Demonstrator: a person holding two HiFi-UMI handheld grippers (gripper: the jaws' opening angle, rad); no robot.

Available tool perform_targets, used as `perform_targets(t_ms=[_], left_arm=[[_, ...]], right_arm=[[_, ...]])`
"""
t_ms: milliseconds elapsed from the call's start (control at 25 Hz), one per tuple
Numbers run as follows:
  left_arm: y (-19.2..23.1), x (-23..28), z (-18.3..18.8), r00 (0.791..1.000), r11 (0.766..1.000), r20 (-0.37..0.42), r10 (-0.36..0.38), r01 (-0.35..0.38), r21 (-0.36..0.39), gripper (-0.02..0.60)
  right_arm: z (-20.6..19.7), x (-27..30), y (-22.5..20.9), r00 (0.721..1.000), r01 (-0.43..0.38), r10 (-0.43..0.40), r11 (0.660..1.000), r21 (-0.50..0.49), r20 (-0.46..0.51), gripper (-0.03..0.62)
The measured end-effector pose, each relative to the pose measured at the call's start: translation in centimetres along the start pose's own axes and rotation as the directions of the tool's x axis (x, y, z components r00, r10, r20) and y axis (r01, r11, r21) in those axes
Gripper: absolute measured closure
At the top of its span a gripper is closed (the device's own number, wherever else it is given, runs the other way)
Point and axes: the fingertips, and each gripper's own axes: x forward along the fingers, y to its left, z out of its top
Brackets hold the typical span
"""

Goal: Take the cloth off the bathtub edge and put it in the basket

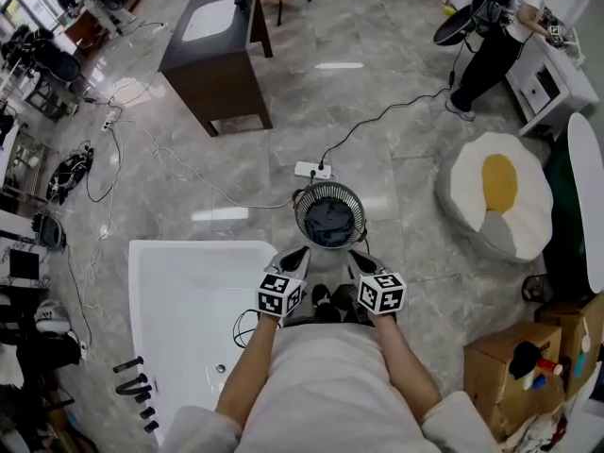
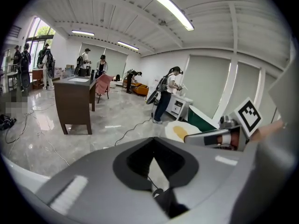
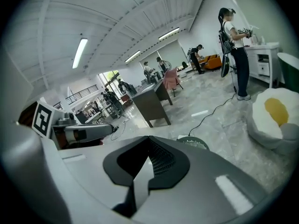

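Both forearms reach forward, left gripper (image 1: 298,256) and right gripper (image 1: 360,259) tilted down, jaws closed and empty. The basket (image 1: 300,217) holding the cloth (image 1: 329,221) sits just beyond them.

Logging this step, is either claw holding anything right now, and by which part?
Nothing is held: left claw and right claw are both shut and empty.

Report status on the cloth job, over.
Left tool shut, empty. Right tool shut, empty. Cloth in basket. Power strip beyond basket, not in the way.
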Motion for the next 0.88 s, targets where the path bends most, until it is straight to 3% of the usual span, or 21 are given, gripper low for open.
perform_targets(t_ms=[120, 600, 880], left_arm=[[-0.4, 0.6, -0.1, 1.0, 1.0, -0.007, -0.004, 0.004, -0.019, 0.523], [1.7, 0.4, -0.6, 0.998, 0.994, -0.036, 0.053, -0.056, -0.094, 0.523], [1.2, 0.7, -0.8, 0.998, 0.994, -0.051, 0.045, -0.05, -0.094, 0.523]], right_arm=[[-0.1, -0.7, -0.2, 1.0, -0.019, 0.019, 1.0, -0.002, -0.002, 0.592], [0.3, 0.0, -2.1, 0.998, 0.062, -0.063, 0.998, -0.027, -0.031, 0.593], [-0.2, 0.0, -1.9, 0.996, 0.051, -0.056, 0.997, -0.064, -0.073, 0.592]])
